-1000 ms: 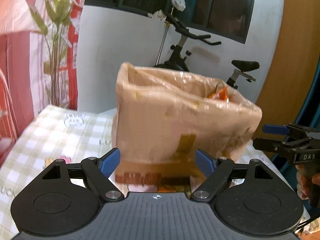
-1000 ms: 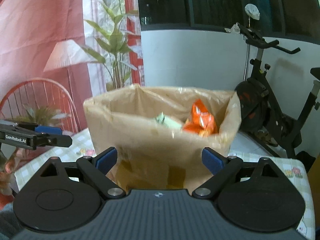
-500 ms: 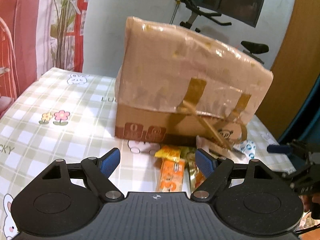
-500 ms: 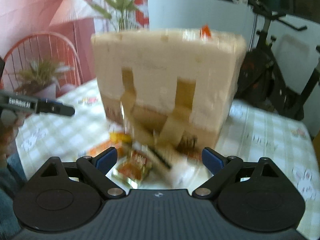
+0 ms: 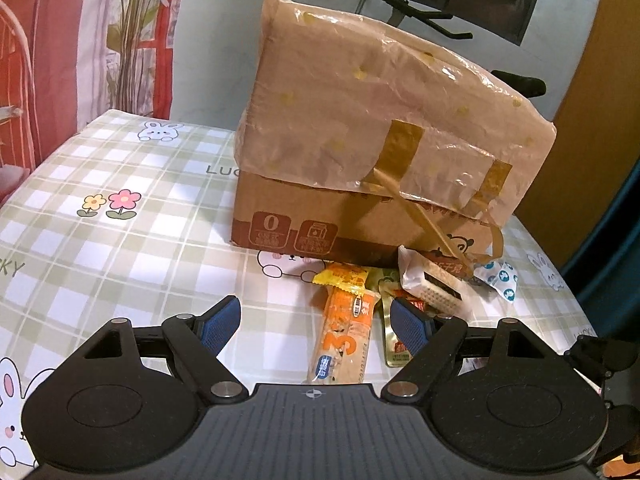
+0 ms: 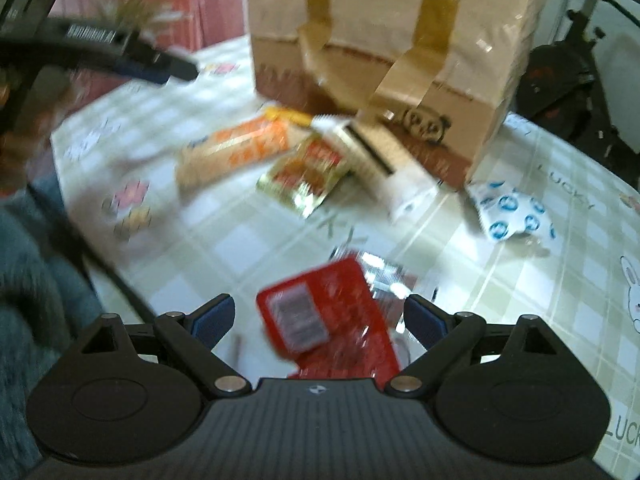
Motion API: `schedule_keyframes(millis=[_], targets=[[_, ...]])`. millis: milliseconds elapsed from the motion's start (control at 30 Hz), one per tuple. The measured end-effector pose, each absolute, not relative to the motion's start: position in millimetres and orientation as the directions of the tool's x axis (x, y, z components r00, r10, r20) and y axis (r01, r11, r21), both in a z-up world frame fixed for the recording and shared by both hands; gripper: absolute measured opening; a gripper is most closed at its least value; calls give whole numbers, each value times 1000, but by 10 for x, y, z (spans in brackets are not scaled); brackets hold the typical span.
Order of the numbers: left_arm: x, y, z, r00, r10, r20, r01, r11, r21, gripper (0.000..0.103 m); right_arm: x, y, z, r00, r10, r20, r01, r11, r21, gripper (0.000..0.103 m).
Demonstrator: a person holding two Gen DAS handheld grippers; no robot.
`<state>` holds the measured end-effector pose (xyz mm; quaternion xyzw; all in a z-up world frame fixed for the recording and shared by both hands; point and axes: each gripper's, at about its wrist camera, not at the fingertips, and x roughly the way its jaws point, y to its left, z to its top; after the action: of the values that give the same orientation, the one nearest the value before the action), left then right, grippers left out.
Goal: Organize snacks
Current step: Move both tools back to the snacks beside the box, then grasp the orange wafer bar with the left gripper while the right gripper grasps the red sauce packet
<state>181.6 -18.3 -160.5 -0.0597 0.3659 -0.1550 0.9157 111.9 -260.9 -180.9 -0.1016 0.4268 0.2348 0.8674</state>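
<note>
A cardboard box (image 5: 360, 216) lined with a plastic bag (image 5: 372, 112) stands on the checked tablecloth (image 5: 120, 248). Snack packets lie in front of it: an orange bar (image 5: 344, 332), a gold packet (image 5: 394, 344), a white wafer pack (image 5: 432, 284) and a white-and-blue packet (image 5: 500, 280). My left gripper (image 5: 316, 324) is open, hovering over the orange bar. In the right wrist view, a red packet (image 6: 328, 320) lies between the fingers of my open right gripper (image 6: 320, 316), not gripped. The box (image 6: 380, 60), orange bar (image 6: 236, 148), gold packet (image 6: 308, 176) and blue-dotted packet (image 6: 512, 212) lie beyond, blurred.
An exercise bike (image 6: 568, 80) stands behind the table on the right. A plant (image 5: 132, 40) and red-and-white curtain (image 5: 60, 40) are at the back left. The left gripper's fingers (image 6: 132, 56) reach in from the upper left of the right wrist view. A grey sleeve (image 6: 32, 260) is at left.
Both grippers dropped from box-rim height and tilted down toward the tabletop. The box's inside has left view; the loose packets and the red packet have come into view. Both stayed open.
</note>
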Motion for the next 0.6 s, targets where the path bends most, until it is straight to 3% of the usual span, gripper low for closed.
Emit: schedule_keyframes(millis=[333, 467, 600], targets=[[1836, -173, -1637, 680, -325, -657, 231, 946, -228, 83, 1124, -2730, -2011, 507, 315, -803, -469, 882, 50, 94], [1838, -191, -1643, 677, -327, -659, 236, 945, -227, 83, 1128, -2755, -1986, 534, 315, -785, -447, 893, 55, 70], [1832, -180, -1638, 679, -328, -657, 236, 945, -227, 83, 1193, -2744, -1977, 537, 336, -774, -428, 899, 94, 65]])
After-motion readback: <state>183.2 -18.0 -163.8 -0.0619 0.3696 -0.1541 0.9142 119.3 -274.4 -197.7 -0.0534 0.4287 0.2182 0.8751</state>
